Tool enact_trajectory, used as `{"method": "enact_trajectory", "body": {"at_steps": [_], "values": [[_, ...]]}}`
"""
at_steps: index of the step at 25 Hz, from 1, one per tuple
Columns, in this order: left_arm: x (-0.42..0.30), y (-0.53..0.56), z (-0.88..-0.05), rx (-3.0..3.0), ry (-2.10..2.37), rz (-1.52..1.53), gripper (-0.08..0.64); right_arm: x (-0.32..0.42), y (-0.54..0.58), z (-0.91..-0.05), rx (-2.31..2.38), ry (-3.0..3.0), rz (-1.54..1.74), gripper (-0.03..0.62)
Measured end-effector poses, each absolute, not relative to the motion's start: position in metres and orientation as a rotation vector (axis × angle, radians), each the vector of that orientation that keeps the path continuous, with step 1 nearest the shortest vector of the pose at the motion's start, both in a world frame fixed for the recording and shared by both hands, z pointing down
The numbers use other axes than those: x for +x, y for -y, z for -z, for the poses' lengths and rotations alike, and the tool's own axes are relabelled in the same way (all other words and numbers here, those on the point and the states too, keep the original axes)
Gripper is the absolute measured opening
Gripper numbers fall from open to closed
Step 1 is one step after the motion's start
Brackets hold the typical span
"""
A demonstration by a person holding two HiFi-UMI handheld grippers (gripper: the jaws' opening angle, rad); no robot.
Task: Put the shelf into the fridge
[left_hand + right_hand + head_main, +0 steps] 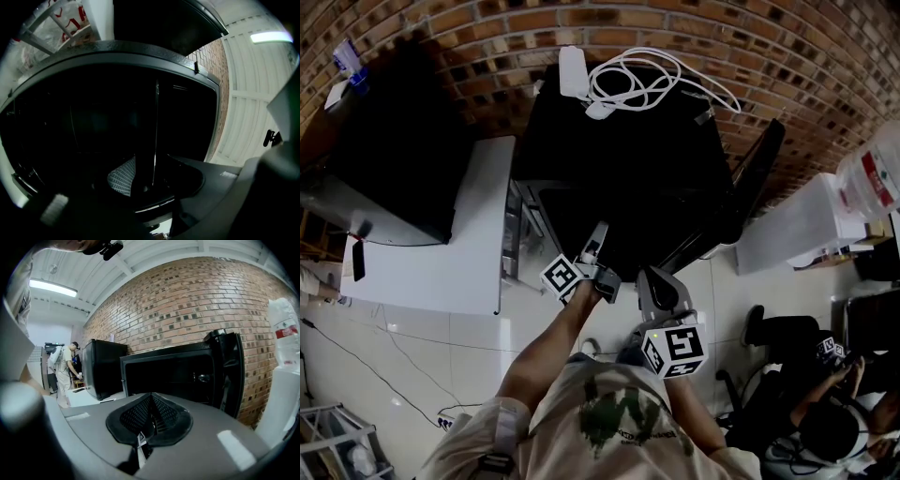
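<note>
A small black fridge (619,141) stands against the brick wall with its door (750,187) swung open to the right. My left gripper (595,236) reaches into the dark opening. In the left gripper view its jaws (152,180) stand open, and the thin edge of the shelf (155,131) runs upright between them inside the fridge. I cannot tell whether a pad still touches it. My right gripper (654,277) hangs just outside the opening, shut on nothing (151,416). It looks at the fridge (168,376) and its door (229,371).
A white cable and adapter (628,80) lie on the fridge top. A second black fridge (384,150) sits on a white cabinet (441,234) at the left. A water bottle (872,178) stands on a white unit (787,225) at the right. A person (825,422) sits at the lower right.
</note>
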State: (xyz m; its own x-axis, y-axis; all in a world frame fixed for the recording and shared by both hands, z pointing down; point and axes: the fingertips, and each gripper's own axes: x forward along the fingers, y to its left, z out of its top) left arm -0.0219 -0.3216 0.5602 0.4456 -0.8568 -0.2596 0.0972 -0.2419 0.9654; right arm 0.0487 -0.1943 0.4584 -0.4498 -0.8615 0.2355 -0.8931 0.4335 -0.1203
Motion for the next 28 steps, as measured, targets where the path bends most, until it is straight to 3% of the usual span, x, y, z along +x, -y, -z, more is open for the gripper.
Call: {"method": "enact_trajectory", "body": {"at_steps": [6, 19, 28], "values": [[-0.016, 0.280, -0.532, 1.654, 0.657, 0.979, 0.155, 0.039, 0.183, -0.454, 1.546, 2.549, -0.340, 0.000], [-0.023, 0.207, -0.441, 2.202, 0.830, 0.762, 0.000, 0.031, 0.164, -0.432, 1.567, 2.578, -0.300, 0.000], [-0.019, 0.166, -0.404, 2.494, 0.905, 0.590, 0.000, 0.022, 0.147, -0.413, 1.608, 2.576, -0.270, 0.000]]}}
